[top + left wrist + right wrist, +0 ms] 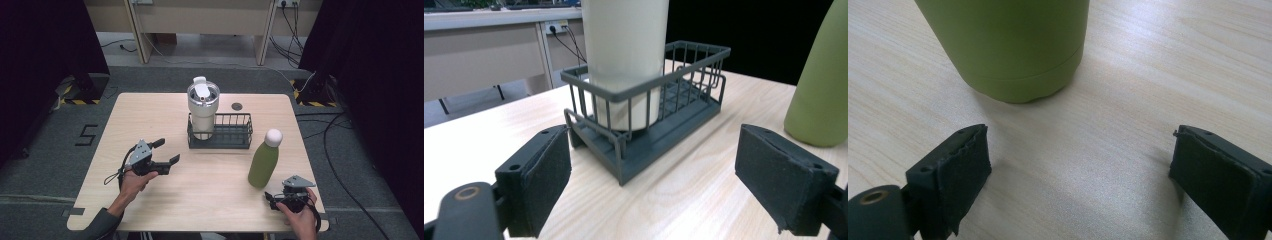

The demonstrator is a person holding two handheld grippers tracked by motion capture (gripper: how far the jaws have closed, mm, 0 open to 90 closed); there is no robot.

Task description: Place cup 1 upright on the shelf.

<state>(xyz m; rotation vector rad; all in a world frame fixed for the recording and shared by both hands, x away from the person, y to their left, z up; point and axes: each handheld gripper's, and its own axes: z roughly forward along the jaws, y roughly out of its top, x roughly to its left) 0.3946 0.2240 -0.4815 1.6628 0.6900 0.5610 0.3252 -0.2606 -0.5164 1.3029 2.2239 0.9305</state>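
A white tumbler (203,106) with a lid stands in the left end of a dark wire basket (231,136) at mid-table. To its right, a green bottle (263,163) with a white cap stands upright. My left gripper (167,152) is open over the table's left part and points at the basket. In the left gripper view the tumbler (624,55) and basket (674,125) lie ahead of the open left gripper (664,185), with the bottle (819,85) at the right. My right gripper (273,198) is open just before the bottle's base. The right gripper view shows the bottle (1008,45) close ahead of the empty right gripper (1078,175).
A small dark round disc (237,106) lies on the wooden table (150,115) behind the basket. Cables (340,150) run over the floor to the right. A desk frame (200,30) stands beyond the table.
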